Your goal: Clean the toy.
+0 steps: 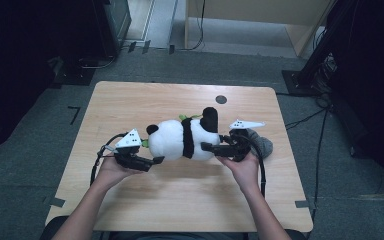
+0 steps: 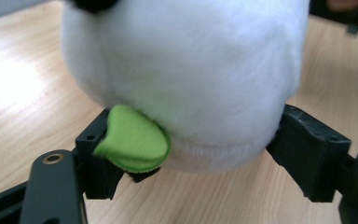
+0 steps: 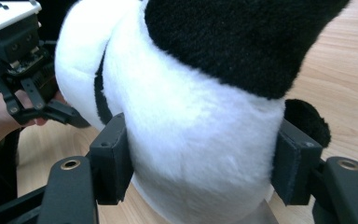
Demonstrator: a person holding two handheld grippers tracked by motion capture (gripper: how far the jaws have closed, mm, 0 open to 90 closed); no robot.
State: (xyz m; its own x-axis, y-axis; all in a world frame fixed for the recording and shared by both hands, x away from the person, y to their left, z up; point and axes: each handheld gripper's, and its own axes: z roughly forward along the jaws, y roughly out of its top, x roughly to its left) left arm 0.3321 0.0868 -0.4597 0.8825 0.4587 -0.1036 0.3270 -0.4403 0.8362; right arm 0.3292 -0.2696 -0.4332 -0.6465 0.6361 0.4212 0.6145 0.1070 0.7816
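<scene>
The plush panda [image 1: 182, 139] lies on its side near the middle of the wooden table [image 1: 130, 100], head toward my left, black leg raised toward the far edge. A green felt piece [image 2: 133, 140] hangs at its white head.

My left gripper [image 1: 150, 161] is at the head end. In the left gripper view the white plush sits between both black pads [image 2: 305, 149], bulging over them, so I record this claw as closed on the panda's head at a middling width.

My right gripper [image 1: 215, 147] is at the body end. In the right gripper view both pads [image 3: 114, 156] press into the white fur on either side: clamped on the panda's body.

A grey object [image 1: 262, 142] lies on the table just behind my right gripper. A dark round hole [image 1: 221, 99] marks the tabletop farther back.
</scene>
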